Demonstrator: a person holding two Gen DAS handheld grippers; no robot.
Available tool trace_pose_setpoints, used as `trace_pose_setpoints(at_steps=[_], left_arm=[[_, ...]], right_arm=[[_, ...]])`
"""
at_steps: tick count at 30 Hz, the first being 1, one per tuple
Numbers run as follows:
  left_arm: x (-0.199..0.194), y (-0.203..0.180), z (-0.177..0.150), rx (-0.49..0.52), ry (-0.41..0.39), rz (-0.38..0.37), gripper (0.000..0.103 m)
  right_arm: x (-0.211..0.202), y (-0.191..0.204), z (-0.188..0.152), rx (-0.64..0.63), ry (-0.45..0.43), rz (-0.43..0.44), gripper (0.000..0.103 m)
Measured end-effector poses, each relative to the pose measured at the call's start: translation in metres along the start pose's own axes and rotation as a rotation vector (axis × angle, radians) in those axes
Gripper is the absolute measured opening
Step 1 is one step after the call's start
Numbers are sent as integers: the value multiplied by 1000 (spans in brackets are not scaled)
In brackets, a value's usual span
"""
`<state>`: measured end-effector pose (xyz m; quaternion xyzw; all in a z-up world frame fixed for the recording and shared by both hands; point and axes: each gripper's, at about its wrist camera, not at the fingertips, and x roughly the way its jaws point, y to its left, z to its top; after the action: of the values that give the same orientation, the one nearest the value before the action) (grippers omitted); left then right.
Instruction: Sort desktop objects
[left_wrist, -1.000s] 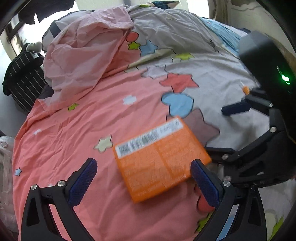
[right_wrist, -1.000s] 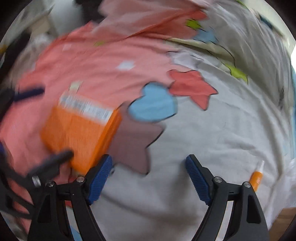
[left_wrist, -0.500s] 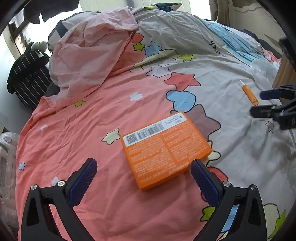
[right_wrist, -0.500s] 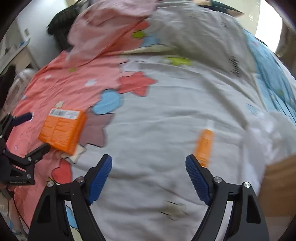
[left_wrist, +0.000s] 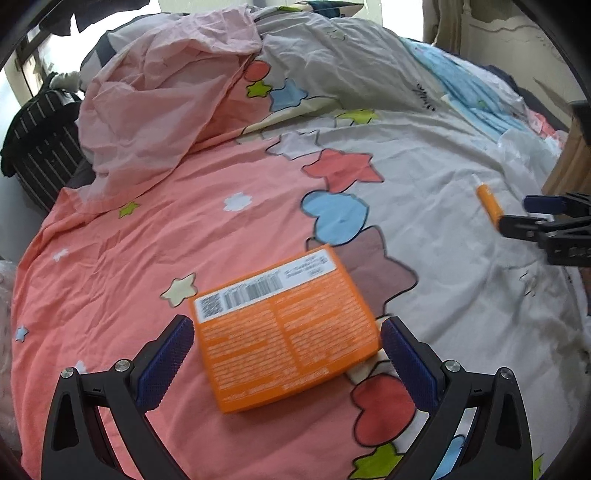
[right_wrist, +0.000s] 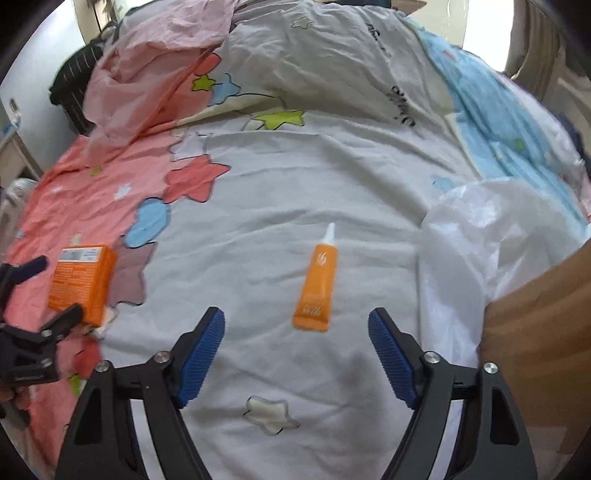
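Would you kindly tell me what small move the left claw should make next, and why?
Probably ease the left claw down and shut it on the orange box: its open fingers already straddle the box, which lies flat and free on the bedspread.

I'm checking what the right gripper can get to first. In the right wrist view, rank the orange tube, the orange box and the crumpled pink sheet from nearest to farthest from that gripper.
1. Orange tube: just ahead of the open right gripper, roughly centred between its fingers.
2. Orange box: far to the left, beside the left gripper.
3. Crumpled pink sheet: heaped at the far upper left of the bed.
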<state>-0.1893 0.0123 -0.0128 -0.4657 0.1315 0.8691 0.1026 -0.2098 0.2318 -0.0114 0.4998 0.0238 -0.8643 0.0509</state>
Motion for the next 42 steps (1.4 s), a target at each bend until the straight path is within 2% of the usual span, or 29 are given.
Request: trace_pose_setpoints(at_steps=[5, 8, 10, 16, 22, 24, 25, 26, 27, 28, 31, 36, 42], left_arm=[[-5, -17, 6, 104, -62, -35, 103], [-9, -29, 8, 154, -98, -108, 103], [-11, -37, 9, 184, -115, -131, 103], [-1, -50, 15, 201, -93, -111, 103], [6, -55, 24, 197, -123, -102, 103], [9, -57, 24, 205, -113, -92, 103], [11, -58, 23, 211, -102, -86, 103], [13, -58, 22, 215, -89, -76, 103], [15, -57, 21, 218, -79, -55, 103], [15, -55, 20, 218, -74, -32, 103], [9, -43, 17, 200, -69, 12, 103], [-6, -16, 9, 168, -64, 43, 103], [-17, 0, -7, 186, -46, 74, 103]], right_arm=[[5, 3, 1, -47, -15, 2, 70], [9, 4, 2, -75, -23, 5, 70], [12, -1, 2, -58, -22, 12, 70], [21, -6, 3, -39, -11, 17, 70], [28, 0, 2, -63, -9, 19, 67], [30, 2, 1, -76, -12, 12, 62], [30, 3, 1, -86, -22, 0, 56], [29, 5, 1, -94, -23, 22, 41], [29, 7, 1, -101, -20, 53, 32], [28, 8, 1, -97, -16, 72, 18], [25, 12, -2, -94, -23, 50, 18], [7, 15, -8, -71, -22, 151, 18], [-9, 43, -19, -133, -36, 183, 18]])
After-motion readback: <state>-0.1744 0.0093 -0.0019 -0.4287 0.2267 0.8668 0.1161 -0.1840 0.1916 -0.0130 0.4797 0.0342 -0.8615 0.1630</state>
